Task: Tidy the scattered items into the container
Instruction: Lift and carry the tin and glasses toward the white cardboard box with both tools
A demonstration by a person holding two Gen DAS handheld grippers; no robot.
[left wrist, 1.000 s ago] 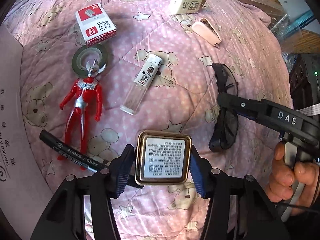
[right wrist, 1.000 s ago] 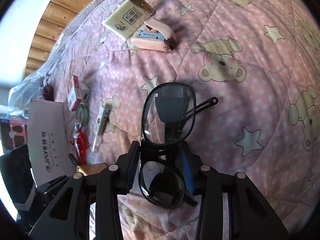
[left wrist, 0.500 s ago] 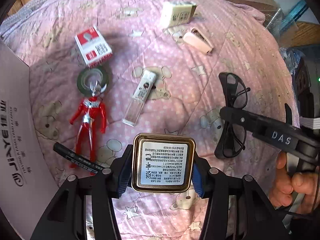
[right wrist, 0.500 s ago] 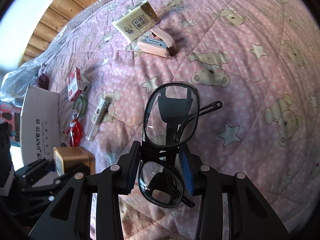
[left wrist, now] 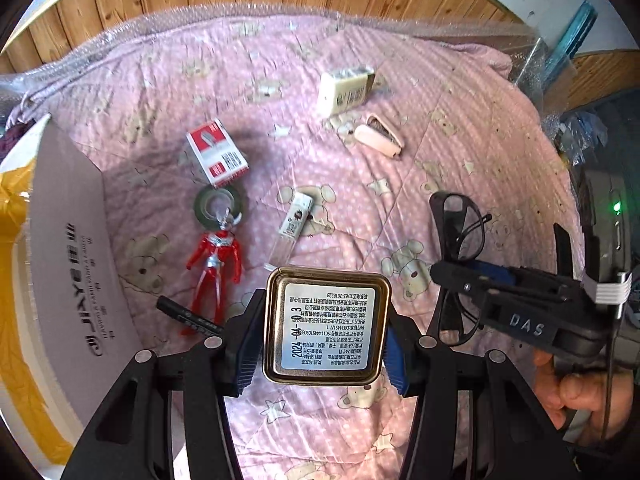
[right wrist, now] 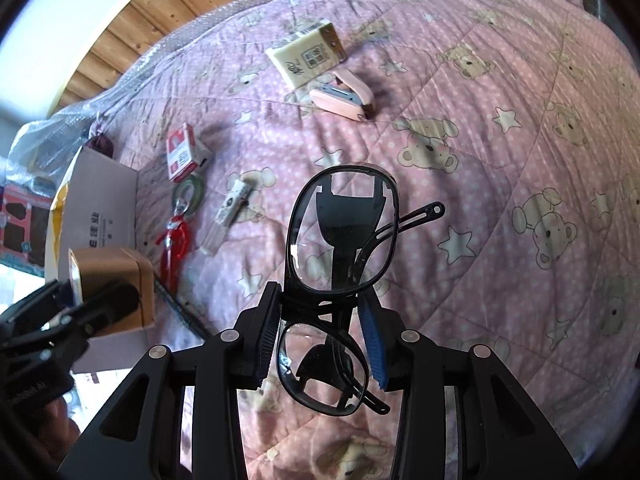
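The left gripper [left wrist: 326, 334] has its jaws clamped on a gold tin [left wrist: 327, 330] and the right gripper [right wrist: 318, 330] grips black glasses [right wrist: 340, 236], both above the pink quilt [right wrist: 500, 168], near the cardboard box [left wrist: 72, 248] at left.

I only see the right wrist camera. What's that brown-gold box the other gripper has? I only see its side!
Observer: It's a gold tin, pinched between the left gripper's pads. The left wrist view shows its flat face, which carries a white printed label with a date starting 2024-04.
Operator: Wow. And what holds my gripper up? I only see my black glasses.
Observer: A hand grips the handle behind the right gripper. Only the left wrist view catches it, below the black glasses.
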